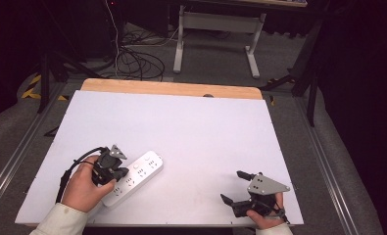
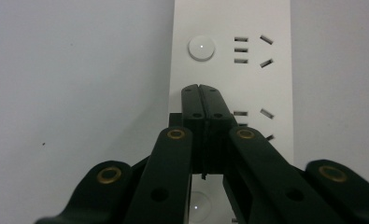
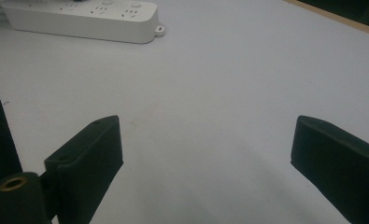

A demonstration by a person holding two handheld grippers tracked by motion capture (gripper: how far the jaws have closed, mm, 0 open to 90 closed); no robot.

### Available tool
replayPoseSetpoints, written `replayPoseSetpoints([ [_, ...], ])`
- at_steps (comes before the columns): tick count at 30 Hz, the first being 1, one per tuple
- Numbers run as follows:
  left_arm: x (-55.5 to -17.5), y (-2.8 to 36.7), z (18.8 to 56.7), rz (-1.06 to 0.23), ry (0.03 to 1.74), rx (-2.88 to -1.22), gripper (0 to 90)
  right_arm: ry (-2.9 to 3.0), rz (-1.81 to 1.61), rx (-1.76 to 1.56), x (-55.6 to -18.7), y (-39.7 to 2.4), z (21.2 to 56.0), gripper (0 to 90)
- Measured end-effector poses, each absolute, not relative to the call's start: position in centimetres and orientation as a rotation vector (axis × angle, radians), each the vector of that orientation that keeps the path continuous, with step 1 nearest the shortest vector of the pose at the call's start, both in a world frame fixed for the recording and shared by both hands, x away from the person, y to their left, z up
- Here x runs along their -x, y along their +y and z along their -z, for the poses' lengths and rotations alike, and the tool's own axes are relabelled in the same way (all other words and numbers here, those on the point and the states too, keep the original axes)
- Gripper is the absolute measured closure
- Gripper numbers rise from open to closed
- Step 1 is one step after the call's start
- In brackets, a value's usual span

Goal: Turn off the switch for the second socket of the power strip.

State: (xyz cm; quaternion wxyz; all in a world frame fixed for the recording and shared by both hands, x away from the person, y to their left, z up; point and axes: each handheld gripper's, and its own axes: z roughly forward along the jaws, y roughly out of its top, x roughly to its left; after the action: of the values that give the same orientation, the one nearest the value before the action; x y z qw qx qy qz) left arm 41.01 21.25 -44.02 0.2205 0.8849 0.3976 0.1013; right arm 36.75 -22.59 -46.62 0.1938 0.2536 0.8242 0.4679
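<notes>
Pressing down on the power strip (image 1: 133, 177) w/ my left gripper (image 1: 113, 172), as far as I can judge. Its fingers are clenched tight together w/ nothing between them, tips resting over the strip's top face, just short of a round white button (image 2: 201, 48) at 12 o'clock from the tips in the left gripper view. A second round button (image 2: 198, 205) sits under the fingers, toward 6 o'clock. Can't tell if the tips actually touch the plastic or hang just above it.

Strip lies flat on the white counter (image 1: 191, 127), at approx 7 o'clock of the board in the high view, long axis running from 7 toward 1 o'clock. No plug in any socket that I can see; no cord visible either.

Right gripper (image 1: 231, 188) is parked near the counter's front edge at approx 5 o'clock, well apart from the strip. Its fingers (image 3: 86, 154) are released, spread wide, bare counter between them. From there the strip (image 3: 81, 18) sits far off at 11 o'clock.

Progress, my read: approach is done, clenched tips are lined up along the button row. What's left is prob. the actual push on a switch, maybe the others too, then pulling back. Button state (on/off) isn't readable, so I can't say any switch is done yet.
</notes>
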Motion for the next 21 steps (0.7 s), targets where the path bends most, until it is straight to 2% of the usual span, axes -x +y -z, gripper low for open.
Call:
replayPoseSetpoints([
  [5,-40.7,20.6,43.5,-0.333,1.095,-2.437,88.1,2.311,-1.315,-0.71,-36.8,-22.6,46.6,9.6],
  [8,-40.3,20.7,42.7,-0.312,1.076,-2.393,89.3,2.312,-1.315,-0.71,-36.8,-22.6,46.6,9.6],
  [21,-40.0,21.3,41.8,-0.324,1.062,-2.381,89.8,2.313,-1.316,-0.707,-36.8,-22.6,46.6,9.6],
])
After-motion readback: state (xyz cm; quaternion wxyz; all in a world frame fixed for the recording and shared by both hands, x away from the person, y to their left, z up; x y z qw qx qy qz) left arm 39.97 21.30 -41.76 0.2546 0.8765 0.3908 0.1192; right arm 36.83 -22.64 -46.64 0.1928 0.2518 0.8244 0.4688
